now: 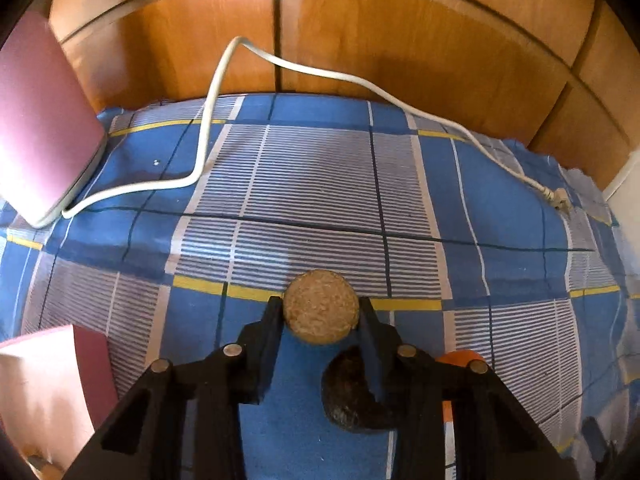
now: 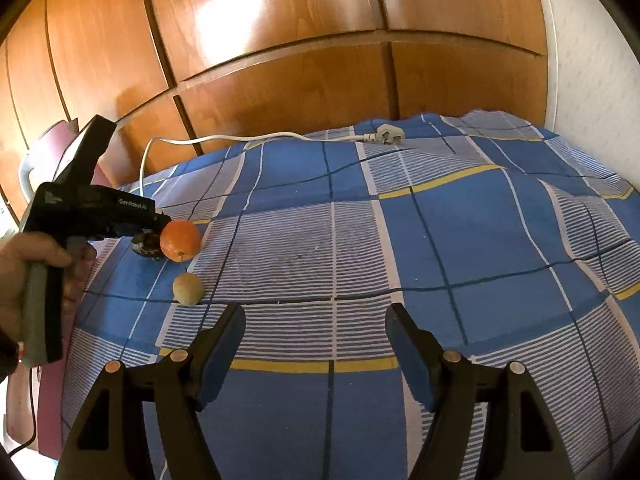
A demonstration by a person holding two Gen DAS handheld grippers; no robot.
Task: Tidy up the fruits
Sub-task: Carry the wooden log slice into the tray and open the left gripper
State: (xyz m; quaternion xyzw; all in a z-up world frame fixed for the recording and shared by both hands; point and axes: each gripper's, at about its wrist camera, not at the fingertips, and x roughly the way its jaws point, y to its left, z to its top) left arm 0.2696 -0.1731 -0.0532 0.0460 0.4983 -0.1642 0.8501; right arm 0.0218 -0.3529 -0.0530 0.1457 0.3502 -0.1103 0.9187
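Observation:
In the left wrist view a tan, rough-skinned round fruit (image 1: 320,306) sits between the tips of my left gripper (image 1: 320,307), with both pads against its sides. A dark round fruit (image 1: 348,396) lies under the right finger, and an orange (image 1: 460,357) peeks out behind it. From the right wrist view, a hand (image 2: 24,272) holds the left gripper (image 2: 161,225) low over the dark fruit (image 2: 146,246) and the orange (image 2: 180,240). A second tan fruit (image 2: 188,288) lies loose in front of them. My right gripper (image 2: 316,320) is open and empty above the checked bedcover (image 2: 440,260).
A white cable ends in a plug (image 2: 386,135) near the bed's far edge. Wooden wardrobe doors (image 2: 280,80) stand right behind the bed. A pink object (image 1: 40,120) leans at the far left, and a pink-and-white box (image 1: 40,380) sits at the near left.

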